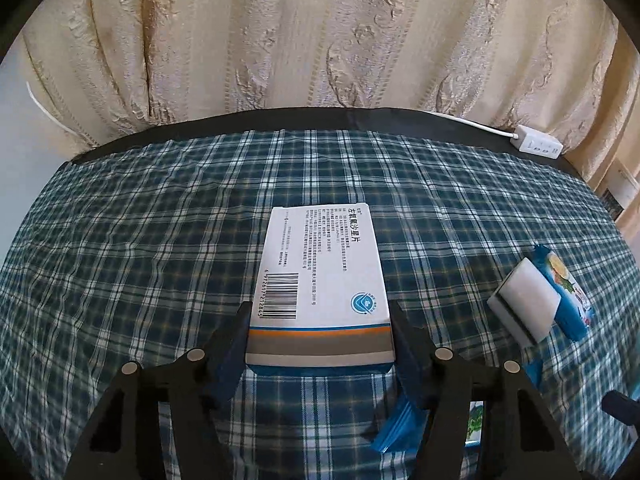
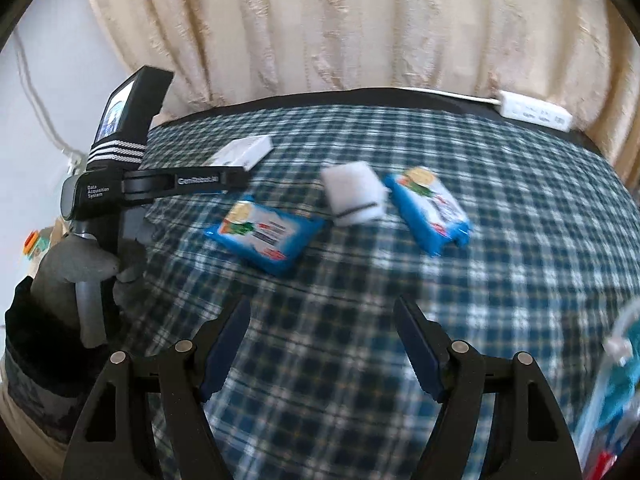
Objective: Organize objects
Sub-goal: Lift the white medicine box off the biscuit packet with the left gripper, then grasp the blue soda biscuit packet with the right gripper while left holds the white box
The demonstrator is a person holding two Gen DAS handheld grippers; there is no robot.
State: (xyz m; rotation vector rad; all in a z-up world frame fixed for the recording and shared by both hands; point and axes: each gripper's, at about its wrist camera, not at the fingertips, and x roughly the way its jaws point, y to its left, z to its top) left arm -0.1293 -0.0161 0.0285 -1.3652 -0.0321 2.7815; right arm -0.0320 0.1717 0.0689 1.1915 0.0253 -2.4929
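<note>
Jaws on my left gripper (image 1: 320, 330) are clamped on the near short end of the white medicine box (image 1: 322, 268), one pad on each long side. Its long axis runs straight away from me along the fingers, toward the curtain (image 1: 280, 40), so I judge any carry should lift it end-first. My right gripper (image 2: 322, 332) stands about half open with nothing but checked cloth (image 2: 500, 220) between its pads, well short of the clutter.

From the left wrist I read the box's barcode and the grip itself. Only the right wrist shows the spread beyond: two blue packets (image 2: 266, 236) (image 2: 430, 208) with a white sponge (image 2: 352, 194) between them, and my gloved left hand (image 2: 84, 264) on its handle, though that view is blurred.
</note>
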